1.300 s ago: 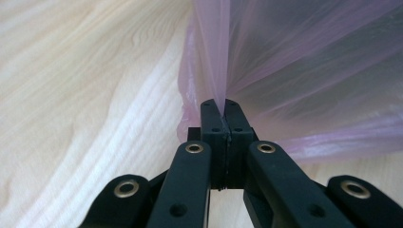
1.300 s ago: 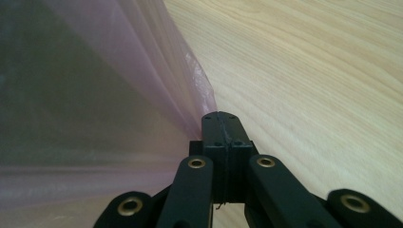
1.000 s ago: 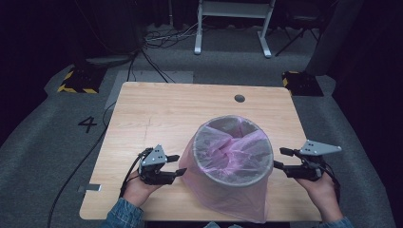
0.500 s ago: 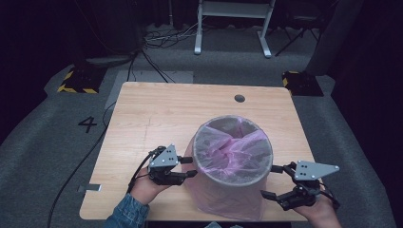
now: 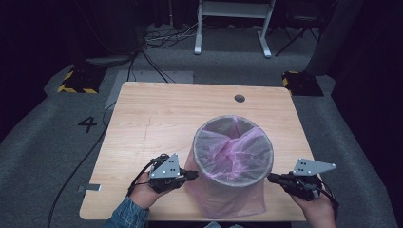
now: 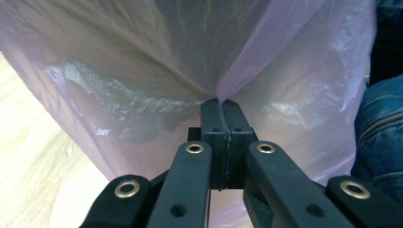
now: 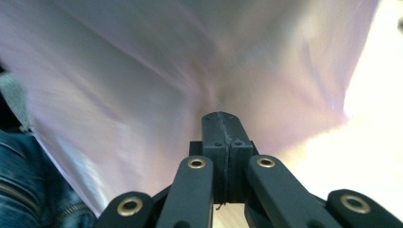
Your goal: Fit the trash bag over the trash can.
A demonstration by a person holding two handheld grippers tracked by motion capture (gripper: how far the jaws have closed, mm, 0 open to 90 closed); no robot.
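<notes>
We have the round grey mesh waste bin lined with a thin translucent pink plastic bag standing on the near right part of the light wooden worktop, between our two hands. The left gripper has just been closing and its fingers now pinch a fold of the bag's skirt on the bin's left side, while the right gripper has likewise just closed, its fingers pressed together on the film at the right side. We judge that gripping opposite sides lets us pull the liner evenly without tipping the bin.
</notes>
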